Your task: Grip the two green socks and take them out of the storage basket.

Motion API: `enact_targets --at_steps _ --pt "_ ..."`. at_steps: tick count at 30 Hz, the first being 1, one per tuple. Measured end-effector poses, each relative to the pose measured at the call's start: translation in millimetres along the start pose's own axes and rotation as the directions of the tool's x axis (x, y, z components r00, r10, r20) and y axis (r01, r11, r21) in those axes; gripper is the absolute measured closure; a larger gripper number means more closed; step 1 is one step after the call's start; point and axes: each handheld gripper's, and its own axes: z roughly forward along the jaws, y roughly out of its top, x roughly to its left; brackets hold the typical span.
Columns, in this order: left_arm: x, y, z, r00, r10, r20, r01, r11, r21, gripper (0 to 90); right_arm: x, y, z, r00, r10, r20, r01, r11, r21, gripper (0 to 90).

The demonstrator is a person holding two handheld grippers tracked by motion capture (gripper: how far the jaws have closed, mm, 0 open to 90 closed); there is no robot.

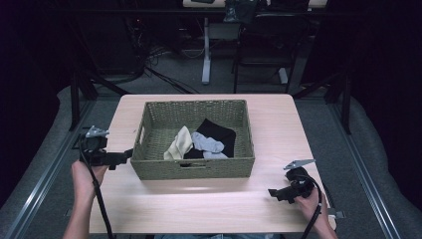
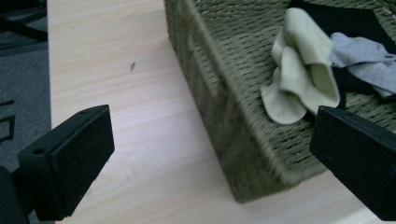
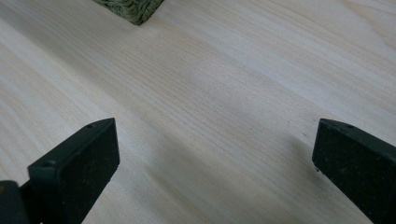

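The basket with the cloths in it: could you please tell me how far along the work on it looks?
Done: three cloths lie in the woven basket: a cream cloth, a grey cloth and a black cloth. In hand: nothing; the left tool sits open at the basket's left front corner, and the right tool rests open over bare table. Left: whatever handling of the cloths follows; neither tool touches them.

The black cloth (image 1: 219,135) lies partly hidden under the grey cloth (image 1: 207,144); basket (image 3: 130,8) corner cut off by the top edge
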Motion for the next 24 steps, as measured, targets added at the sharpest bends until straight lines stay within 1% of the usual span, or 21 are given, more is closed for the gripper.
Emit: enact_targets --at_steps 2,4,5,6,7,8,11,12,13,14,15,16,17,18,19,20,24 --pt "-4.8 7.3 2.9 0.9999 0.017 0.0 -0.017 0.9998 0.004 0.0 -0.1 -0.1 -0.1 1.0 0.001 -0.001 -0.001 1.0 0.001 0.0" --pt "-13.0 18.2 8.5 0.9992 0.039 0.012 -0.039 0.9991 0.016 0.0 -0.1 0.1 -0.1 1.0 0.0 -0.003 0.0 1.0 0.001 0.0" --pt "-15.7 21.8 10.8 0.9985 0.054 0.009 -0.054 0.9984 0.017 0.0 0.2 0.3 0.0 1.0 -0.002 -0.003 0.002 1.0 0.003 0.0" --pt "-19.9 28.0 13.6 0.9974 0.07 0.015 -0.071 0.9971 0.03 0.0 0.2 0.3 0.0 1.0 -0.002 -0.003 0.002 1.0 0.003 0.0" --pt "-23.0 32.8 16.5 0.9966 0.08 0.021 -0.08 0.9964 0.029 0.0 0.8 0.4 0.3 0.9999 0.004 -0.015 -0.004 1.0 0.0 0.0" --pt "-25.9 37.7 19.2 0.9959 0.085 0.033 -0.086 0.9958 0.033 0.0 1.0 0.4 0.4 0.9999 0.003 -0.014 -0.003 1.0 0.002 0.0" --pt "-34.2 51.4 29.2 0.9931 0.108 0.047 -0.11 0.9927 0.049 0.0 0.5 0.4 0.4 0.9999 0.001 -0.014 -0.001 1.0 -0.001 0.0" --pt "-37.0 55.7 33.2 0.992 0.116 0.05 -0.118 0.9913 0.057 0.0 -0.1 0.3 0.2 1.0 -0.006 -0.007 0.006 1.0 0.004 0.0" --pt "-39.8 59.6 37.5 0.991 0.123 0.053 -0.126 0.9899 0.064 0.0 -0.1 0.3 0.3 1.0 -0.001 -0.005 0.001 1.0 0.002 0.0" --pt "-42.3 63.4 41.9 0.9899 0.127 0.063 -0.131 0.9887 0.072 0.0 -0.2 0.3 0.3 1.0 -0.002 -0.004 0.002 1.0 0.002 0.0" --pt "-46.1 69.1 49.9 0.9881 0.131 0.082 -0.138 0.9867 0.087 0.0 -0.2 0.3 0.2 1.0 -0.001 -0.004 0.001 1.0 0.002 0.0" --pt "-46.1 69.1 49.9 0.9881 0.131 0.082 -0.138 0.9867 0.087 0.0 -0.2 0.3 0.2 1.0 -0.001 -0.004 0.001 1.0 0.002 0.0" --pt "-50.6 74.4 61.0 0.9863 0.135 0.095 -0.145 0.9837 0.106 0.0 -0.2 0.4 0.4 1.0 -0.003 -0.004 0.003 1.0 0.001 0.0" --pt "-52.8 76.2 65.8 0.9863 0.128 0.104 -0.14 0.9834 0.116 0.0 -0.3 0.4 0.2 1.0 -0.006 -0.005 0.006 1.0 0.005 0.0" --pt "-53.7 77.3 69.2 0.9854 0.132 0.107 -0.145 0.9818 0.123 0.0 -0.3 0.4 0.1 1.0 -0.006 -0.007 0.006 1.0 0.006 0.0" --pt "-53.7 77.3 69.2 0.9854 0.132 0.107 -0.145 0.9818 0.123 0.0 -0.1 0.3 0.1 1.0 -0.005 -0.005 0.005 1.0 0.004 0.0" --pt "-57.6 81.1 87.1 0.9822 0.12 0.144 -0.143 0.9767 0.16 0.0 -0.1 0.4 -0.1 1.0 -0.006 -0.008 0.006 1.0 0.003 0.0"
